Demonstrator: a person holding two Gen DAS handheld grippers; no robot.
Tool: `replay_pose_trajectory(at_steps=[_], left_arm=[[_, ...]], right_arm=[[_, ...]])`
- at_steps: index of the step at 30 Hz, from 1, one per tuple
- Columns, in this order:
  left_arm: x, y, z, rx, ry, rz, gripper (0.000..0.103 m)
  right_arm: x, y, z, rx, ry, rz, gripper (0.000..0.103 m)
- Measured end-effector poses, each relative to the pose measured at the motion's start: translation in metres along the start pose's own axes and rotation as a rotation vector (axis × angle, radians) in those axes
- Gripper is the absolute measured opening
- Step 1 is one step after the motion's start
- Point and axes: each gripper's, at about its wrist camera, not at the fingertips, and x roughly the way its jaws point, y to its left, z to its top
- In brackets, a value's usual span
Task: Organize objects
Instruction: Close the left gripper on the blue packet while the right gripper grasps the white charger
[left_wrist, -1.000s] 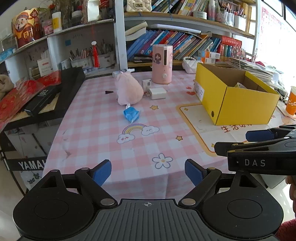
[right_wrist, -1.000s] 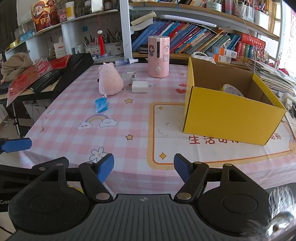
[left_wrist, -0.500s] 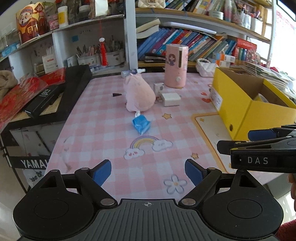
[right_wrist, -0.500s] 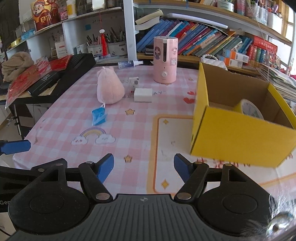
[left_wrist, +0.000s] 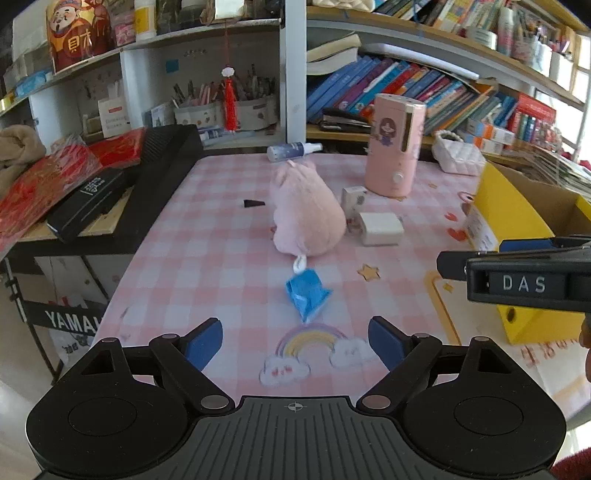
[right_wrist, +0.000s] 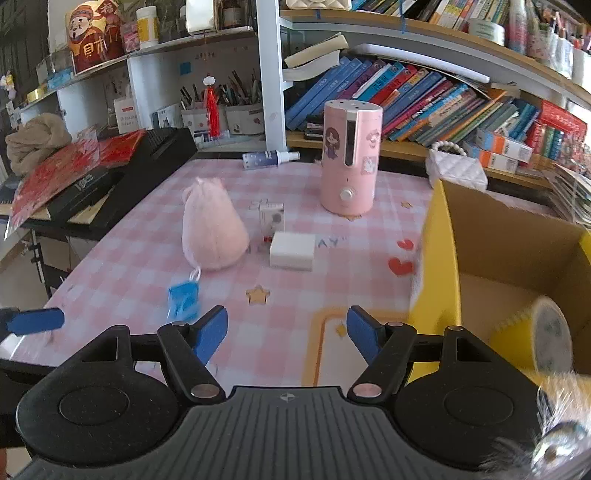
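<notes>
A: Status of the task?

B: Early. One tape roll (right_wrist: 550, 338) lies in the yellow box (right_wrist: 437, 280). The pink plush (left_wrist: 308, 218), blue packet (left_wrist: 306, 293), white charger (left_wrist: 380, 229) and small carton (right_wrist: 272, 218) remain on the checked counter (left_wrist: 207, 258).

A: Jaws?

B: Left gripper (left_wrist: 295, 341) and right gripper (right_wrist: 287, 332): jaws spread, holding nothing.

A: Surroundings?

B: Bookshelves (right_wrist: 424, 92) behind; a pink humidifier (right_wrist: 349, 158) stands near them.

Plush toy (left_wrist: 308, 218) sits left of charger (left_wrist: 381, 229), packet (left_wrist: 306, 293) before it.
</notes>
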Motion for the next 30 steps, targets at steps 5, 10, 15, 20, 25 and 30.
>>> replay_pose_trajectory(at_steps=[5, 10, 15, 20, 25, 30], left_arm=[[0.032, -0.001, 0.017, -0.018, 0.022, 0.017, 0.078], [0.069, -0.001, 0.028, -0.061, 0.070, 0.020, 0.062], [0.097, -0.006, 0.034, -0.064, 0.109, 0.016, 0.053], [0.113, -0.007, 0.032, -0.069, 0.164, 0.011, 0.032], [0.110, -0.004, 0.030, -0.080, 0.167, -0.003, 0.029], [0.098, 0.006, 0.034, -0.115, 0.148, -0.041, 0.028]], right_arm=[[0.028, -0.004, 0.026, 0.015, -0.009, 0.011, 0.069], [0.058, -0.003, 0.049, 0.007, -0.016, 0.010, 0.069], [0.086, -0.003, 0.061, 0.004, 0.006, -0.001, 0.069], [0.112, -0.007, 0.064, 0.030, 0.056, -0.013, 0.069], [0.135, -0.006, 0.065, 0.032, 0.091, -0.033, 0.069], [0.156, -0.006, 0.065, 0.034, 0.136, -0.050, 0.069]])
